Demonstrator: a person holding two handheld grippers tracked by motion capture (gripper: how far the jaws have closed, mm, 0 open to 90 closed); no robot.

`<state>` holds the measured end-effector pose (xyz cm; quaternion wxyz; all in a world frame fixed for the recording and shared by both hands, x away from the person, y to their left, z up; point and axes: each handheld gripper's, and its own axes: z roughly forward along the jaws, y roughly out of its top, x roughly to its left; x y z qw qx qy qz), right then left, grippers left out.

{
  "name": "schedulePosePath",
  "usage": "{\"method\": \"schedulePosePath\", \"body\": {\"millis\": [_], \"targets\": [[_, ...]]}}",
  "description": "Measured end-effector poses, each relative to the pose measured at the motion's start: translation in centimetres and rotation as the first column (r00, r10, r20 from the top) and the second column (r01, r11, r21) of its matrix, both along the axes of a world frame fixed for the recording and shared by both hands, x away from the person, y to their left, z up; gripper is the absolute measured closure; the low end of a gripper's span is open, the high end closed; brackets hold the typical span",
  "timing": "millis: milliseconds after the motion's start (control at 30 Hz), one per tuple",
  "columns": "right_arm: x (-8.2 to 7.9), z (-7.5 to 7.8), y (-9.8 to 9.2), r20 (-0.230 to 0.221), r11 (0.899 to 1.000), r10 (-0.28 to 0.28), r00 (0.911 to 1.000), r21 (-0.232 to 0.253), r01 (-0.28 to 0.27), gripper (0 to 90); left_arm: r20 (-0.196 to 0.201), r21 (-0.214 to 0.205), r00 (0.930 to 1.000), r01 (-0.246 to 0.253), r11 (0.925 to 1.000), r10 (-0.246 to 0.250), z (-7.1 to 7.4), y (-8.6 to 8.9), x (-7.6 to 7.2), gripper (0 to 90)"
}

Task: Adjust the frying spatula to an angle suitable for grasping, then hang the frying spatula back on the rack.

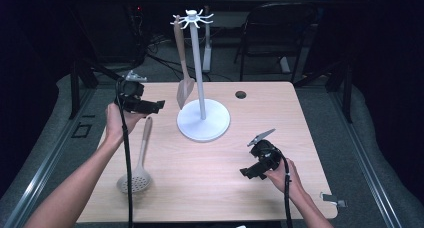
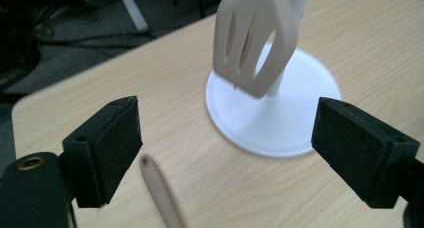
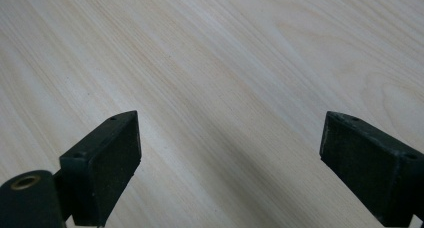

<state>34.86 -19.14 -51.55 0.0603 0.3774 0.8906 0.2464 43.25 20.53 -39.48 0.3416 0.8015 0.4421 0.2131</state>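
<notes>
While the left gripper (image 1: 150, 107) hangs over the far left part of the table (image 1: 280, 118), these are the facts:

Skimmer (image 1: 141, 158): a beige slotted spoon lying flat on the wood; its handle end sits just below and between the left gripper's spread jaws in the left gripper view (image 2: 160, 193), and its round perforated head lies nearer the person.
Left gripper: jaws wide apart, pinching nothing, pads clear of the skimmer handle.
Slotted turner (image 2: 255, 43): hangs from the stand, just ahead of the left gripper, blade down over the white base.
Stand (image 1: 202, 120): white pole on a round base, hooks at the top, just beyond the left gripper and well apart from the right one.
Right gripper (image 1: 250, 172): low over bare wood at the near right, jaws spread, nothing between them.
</notes>
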Motion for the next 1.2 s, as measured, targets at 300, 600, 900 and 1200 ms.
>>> {"method": "schedulePosePath", "body": {"millis": [300, 600, 900, 1200], "targets": [[0.1, -0.2, 0.1, -0.013, 1.0, 0.012, 0.9998, -0.013, -0.013, 9.3, -0.093, 0.024, 0.9947, -0.041, 0.9989, 0.043, -5.0, 1.5, -1.1, 10.5], [0.2, -0.5, 0.2, -0.002, 1.0, 0.007, 1.0, -0.011, -0.007, 9.1, -0.129, 0.035, 0.9879, -0.082, 0.996, 0.086, -8.5, 2.2, -2.2, 10.8], [0.1, -0.6, 0.4, -0.004, 1.0, 0.014, 0.9999, -0.023, -0.014, 9.0, -0.153, 0.03, 0.979, -0.132, 0.9908, 0.135, -9.9, 3.1, -2.8, 9.8], [0.0, -0.6, 0.5, -0.008, 0.999, 0.028, 0.9996, -0.045, -0.028, 8.9, -0.17, 0.035, 0.9733, -0.151, 0.9879, 0.155, -10.4, 3.2, -2.9, 7.8]]}}
